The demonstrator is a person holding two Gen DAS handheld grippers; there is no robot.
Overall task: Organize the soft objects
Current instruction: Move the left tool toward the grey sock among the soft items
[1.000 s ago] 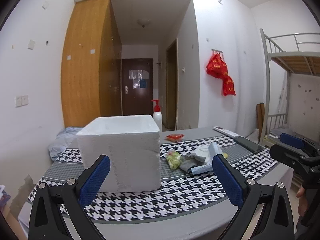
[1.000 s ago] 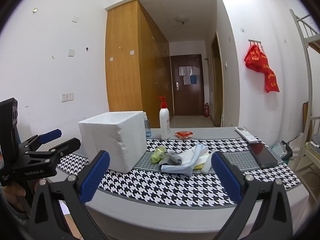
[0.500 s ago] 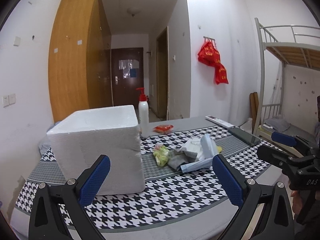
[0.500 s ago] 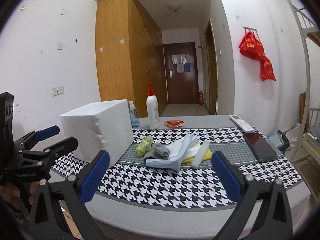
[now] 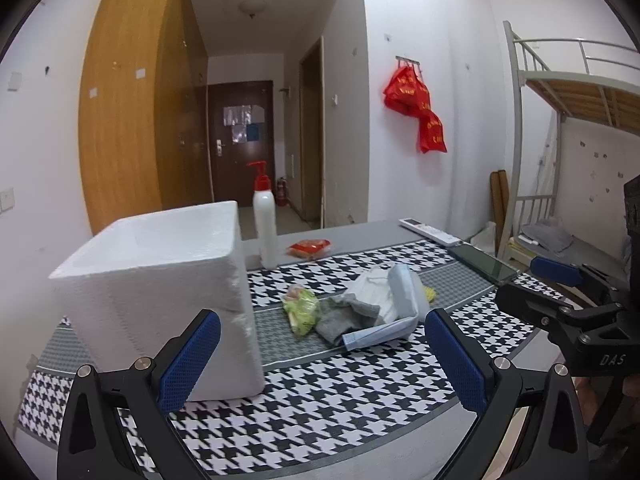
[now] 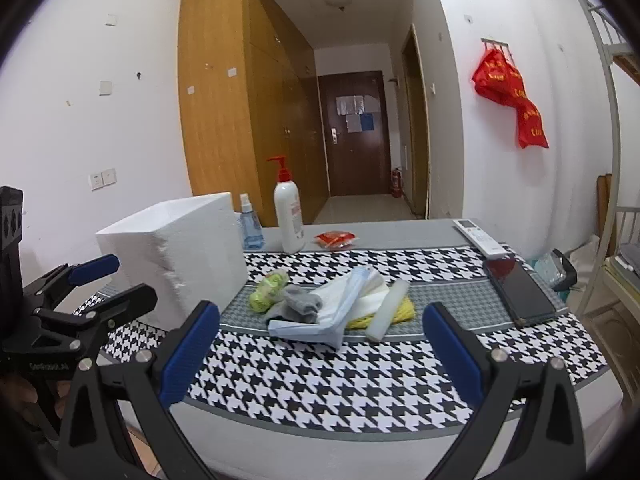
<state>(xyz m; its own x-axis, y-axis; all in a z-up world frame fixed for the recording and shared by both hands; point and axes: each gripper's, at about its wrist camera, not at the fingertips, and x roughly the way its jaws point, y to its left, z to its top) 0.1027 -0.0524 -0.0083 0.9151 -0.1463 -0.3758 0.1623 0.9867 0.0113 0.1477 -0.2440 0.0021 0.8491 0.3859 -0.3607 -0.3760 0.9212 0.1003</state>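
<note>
A heap of soft things lies mid-table: a green-yellow bundle (image 5: 301, 309) (image 6: 269, 289), a grey sock (image 5: 347, 315) (image 6: 301, 303), white and pale blue folded cloths (image 5: 394, 297) (image 6: 334, 312), a yellow piece (image 6: 402, 313) and a white strip (image 6: 389, 309). A white foam box (image 5: 160, 288) (image 6: 176, 258) stands to their left. My left gripper (image 5: 322, 360) hovers open in front of the box and heap, holding nothing. My right gripper (image 6: 320, 348) is open before the heap, empty. Each gripper also shows in the other's view: the right gripper (image 5: 556, 288), the left gripper (image 6: 108, 280).
A houndstooth cloth (image 6: 360, 376) covers the table. At the back stand a white pump bottle (image 6: 289, 220), a small spray bottle (image 6: 250, 226) and a red packet (image 6: 335, 239). A remote (image 6: 478, 236) and a dark phone (image 6: 518, 292) lie at the right. A bunk bed (image 5: 568, 128) stands right.
Both grippers have moved closer to the table and swung left to right across it; the box and heap look larger. Both stay open and nothing on the table has moved.
</note>
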